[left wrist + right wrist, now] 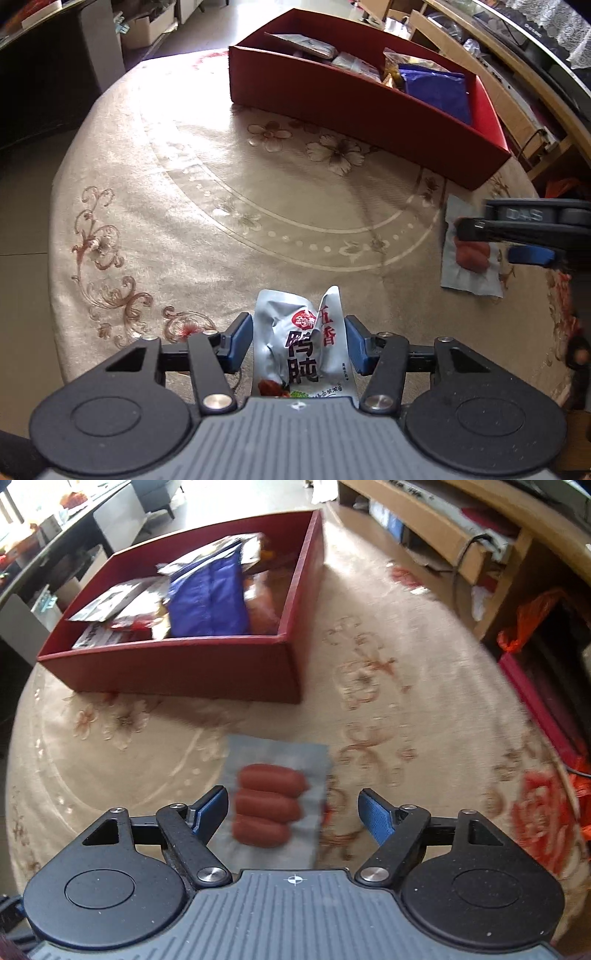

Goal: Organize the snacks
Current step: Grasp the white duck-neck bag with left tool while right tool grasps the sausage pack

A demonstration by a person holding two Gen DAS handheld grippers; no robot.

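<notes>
A red box (354,110) with several snack packs stands at the back of the round table; it also shows in the right wrist view (184,664). A silver snack pouch (303,343) with black and red print lies between the blue pads of my left gripper (297,341); the jaws stand just apart from its sides. A clear pack of three red sausages (269,805) lies on the table between the wide-open fingers of my right gripper (293,814). The same pack (471,254) and right gripper (491,240) show at the right of the left wrist view.
The table wears a beige flowered cloth (221,206). A blue pack (210,598) stands upright in the box. A wooden shelf unit (443,528) and an orange bag (528,620) stand beyond the table's right edge. A dark cabinet (44,74) is at left.
</notes>
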